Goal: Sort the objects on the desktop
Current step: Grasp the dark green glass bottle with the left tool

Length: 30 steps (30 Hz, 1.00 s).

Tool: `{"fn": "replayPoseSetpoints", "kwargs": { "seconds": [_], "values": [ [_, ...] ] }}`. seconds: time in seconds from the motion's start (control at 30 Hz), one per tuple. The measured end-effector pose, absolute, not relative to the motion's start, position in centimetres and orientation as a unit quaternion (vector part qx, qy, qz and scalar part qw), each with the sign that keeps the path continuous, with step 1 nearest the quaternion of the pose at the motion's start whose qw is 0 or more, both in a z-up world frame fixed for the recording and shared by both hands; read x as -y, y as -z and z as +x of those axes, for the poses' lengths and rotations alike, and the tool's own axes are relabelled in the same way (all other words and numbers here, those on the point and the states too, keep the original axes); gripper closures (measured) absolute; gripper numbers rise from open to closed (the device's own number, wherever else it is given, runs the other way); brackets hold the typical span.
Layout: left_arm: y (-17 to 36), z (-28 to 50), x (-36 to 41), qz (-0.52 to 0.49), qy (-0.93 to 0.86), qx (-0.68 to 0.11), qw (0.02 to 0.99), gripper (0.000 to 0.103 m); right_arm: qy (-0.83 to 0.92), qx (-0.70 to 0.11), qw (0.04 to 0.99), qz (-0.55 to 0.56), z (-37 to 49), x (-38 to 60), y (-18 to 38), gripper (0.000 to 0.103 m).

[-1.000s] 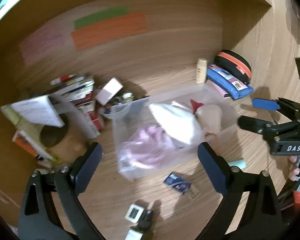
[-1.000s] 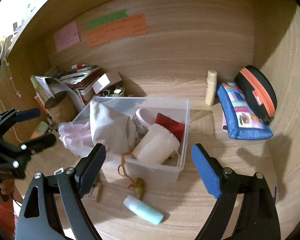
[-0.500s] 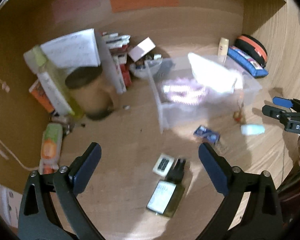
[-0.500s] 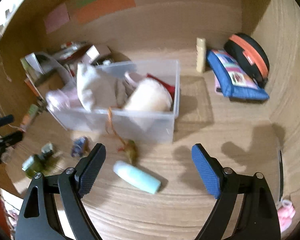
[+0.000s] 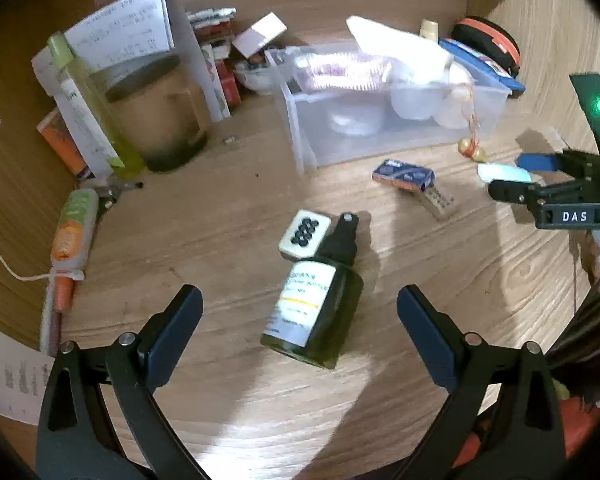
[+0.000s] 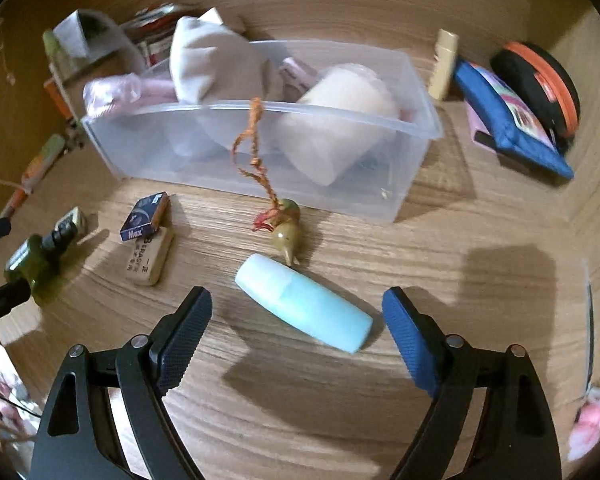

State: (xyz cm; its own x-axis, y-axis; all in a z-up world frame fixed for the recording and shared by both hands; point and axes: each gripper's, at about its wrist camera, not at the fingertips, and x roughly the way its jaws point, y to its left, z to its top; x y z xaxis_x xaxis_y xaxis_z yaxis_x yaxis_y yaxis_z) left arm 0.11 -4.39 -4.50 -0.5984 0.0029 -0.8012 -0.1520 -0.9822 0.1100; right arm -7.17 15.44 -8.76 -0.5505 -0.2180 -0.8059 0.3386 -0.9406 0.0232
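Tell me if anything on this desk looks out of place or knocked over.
Yes. The dark green spray bottle lies on its side, its cap against a mahjong tile. The pale blue tube lies loose too. A gourd charm sits on the desk, its orange cord hanging over the clear bin rim.

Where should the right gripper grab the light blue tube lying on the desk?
Probably around its middle, coming down from above. The light blue tube lies flat on the wooden desk, slanting, with its paler cap end toward the little gourd charm. The right gripper, closing slightly but wide, already has a finger on each long side, so the pads would meet the round body squarely.
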Motion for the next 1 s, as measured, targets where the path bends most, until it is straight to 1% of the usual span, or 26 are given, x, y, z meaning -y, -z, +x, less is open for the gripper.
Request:
{"fn": "replayPoseSetpoints", "kwargs": {
  "seconds": [0.03,0.07,0.1,0.13,0.17,0.2,0.23,0.3,0.37,0.43,0.5,0.6,0.63,0.67,0.7,0.77,0.83,0.9,1.0],
  "values": [
    [4.7,0.1,4.4,-0.448,-0.889,-0.081,0.045,0.004,0.876,-0.071,0.164,0.448,-7.3,-15.3,8.8,0.021],
    [4.9,0.1,4.4,-0.450,-0.889,-0.078,0.047,0.004,0.874,-0.075,0.170,0.450,-7.3,-15.1,8.9,0.026],
    [5.1,0.1,4.4,-0.450,-0.888,-0.073,0.049,0.004,0.871,-0.080,0.174,0.452,-7.3,-15.0,8.9,0.034],
    [5.3,0.0,4.5,-0.451,-0.889,-0.069,0.051,0.004,0.870,-0.090,0.176,0.451,-7.2,-14.8,9.0,0.036],
    [5.4,0.0,4.5,-0.450,-0.889,-0.068,0.050,0.004,0.870,-0.096,0.176,0.450,-7.1,-14.8,9.0,0.041],
    [5.5,0.0,4.5,-0.448,-0.890,-0.068,0.048,0.004,0.869,-0.098,0.182,0.449,-7.0,-14.7,8.9,0.049],
    [5.6,0.0,4.6,-0.446,-0.891,-0.066,0.046,0.004,0.869,-0.100,0.187,0.448,-6.9,-14.7,8.8,0.054],
    [5.5,0.0,4.9,-0.440,-0.895,-0.061,0.043,0.004,0.868,-0.101,0.190,0.447,-6.7,-14.8,8.6,0.073],
    [5.3,0.1,5.2,-0.433,-0.898,-0.056,0.041,0.004,0.868,-0.099,0.192,0.448,-6.6,-15.1,8.5,0.080],
    [5.1,0.1,5.3,-0.428,-0.901,-0.055,0.041,0.007,0.864,-0.084,0.206,0.452,-6.5,-15.4,8.5,0.080],
    [5.0,0.1,5.4,-0.427,-0.902,-0.056,0.042,0.019,0.860,-0.075,0.218,0.455,-6.4,-15.6,8.4,0.080],
    [5.4,0.0,5.5,-0.436,-0.897,-0.053,0.046,0.030,0.859,-0.056,0.231,0.454,-5.9,-16.0,8.3,0.080],
    [5.5,-0.1,5.6,-0.439,-0.896,-0.050,0.046,0.031,0.860,-0.050,0.231,0.452,-5.7,-16.2,8.2,0.080],
    [5.6,0.0,5.6,-0.440,-0.896,-0.048,0.045,0.036,0.862,-0.038,0.233,0.449,-5.5,-16.6,8.0,0.080],
    [5.7,-0.1,5.7,-0.443,-0.894,-0.043,0.047,0.044,0.863,-0.028,0.234,0.447,-5.4,-16.8,7.9,0.080],
    [5.9,-0.1,5.9,-0.447,-0.893,-0.035,0.049,0.049,0.867,-0.013,0.232,0.440,-5.2,-17.3,7.6,0.080],
    [5.8,0.1,5.9,-0.444,-0.894,-0.029,0.047,0.052,0.872,0.003,0.232,0.430,-5.2,-18.0,6.8,0.080],
    [5.3,0.3,6.1,-0.437,-0.898,-0.020,0.048,0.057,0.877,0.015,0.232,0.420,-5.0,-18.8,5.9,0.080],
    [4.3,0.5,6.4,-0.421,-0.906,-0.012,0.043,0.059,0.885,0.021,0.228,0.405,-5.2,-19.3,4.8,0.080]
  ]
}}
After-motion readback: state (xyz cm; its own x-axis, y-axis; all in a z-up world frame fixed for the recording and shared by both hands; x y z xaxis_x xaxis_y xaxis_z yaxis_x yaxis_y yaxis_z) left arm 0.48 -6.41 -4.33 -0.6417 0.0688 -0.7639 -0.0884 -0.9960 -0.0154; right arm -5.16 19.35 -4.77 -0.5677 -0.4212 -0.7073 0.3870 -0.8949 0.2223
